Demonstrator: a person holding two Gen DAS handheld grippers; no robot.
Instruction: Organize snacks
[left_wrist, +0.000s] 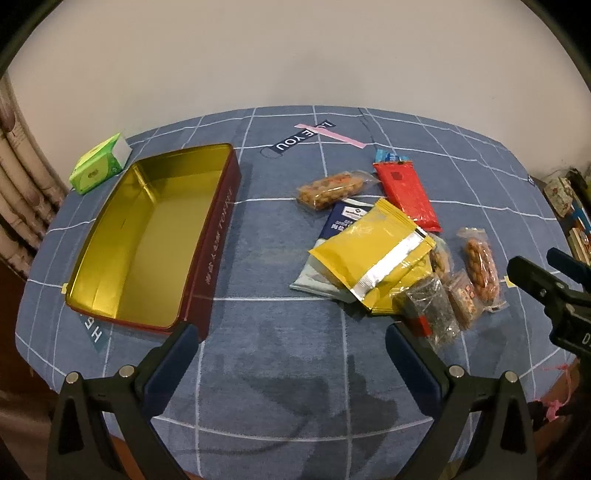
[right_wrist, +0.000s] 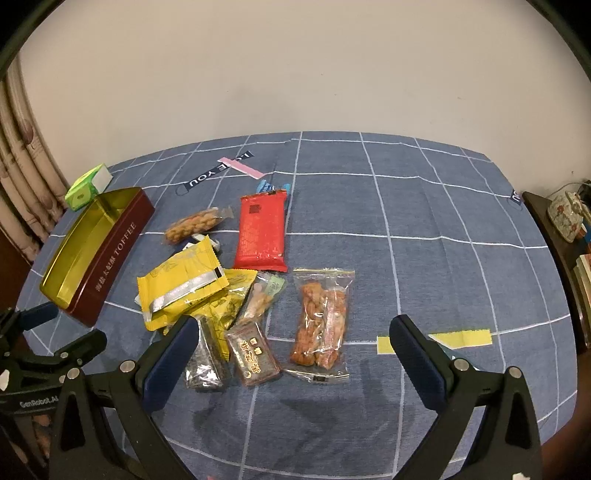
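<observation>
An open maroon toffee tin (left_wrist: 155, 236) with a gold inside lies empty at the left; it also shows in the right wrist view (right_wrist: 99, 254). Several snack packets lie in a loose pile to its right: yellow pouches (left_wrist: 373, 254) (right_wrist: 184, 284), a red packet (left_wrist: 406, 195) (right_wrist: 263, 232), a clear bag of fried twists (right_wrist: 321, 325) (left_wrist: 480, 266), a peanut bar (left_wrist: 328, 190) (right_wrist: 194, 225), a small brown packet (right_wrist: 253, 356). My left gripper (left_wrist: 291, 343) is open and empty above bare cloth between tin and pile. My right gripper (right_wrist: 295, 338) is open and empty just before the twists bag.
A green tissue pack (left_wrist: 99, 166) (right_wrist: 86, 188) sits behind the tin. The table wears a blue checked cloth (left_wrist: 280, 369) with a yellow tape mark (right_wrist: 461, 339). A wall stands behind, curtains at the left, a shelf with clutter (right_wrist: 565, 218) at the right.
</observation>
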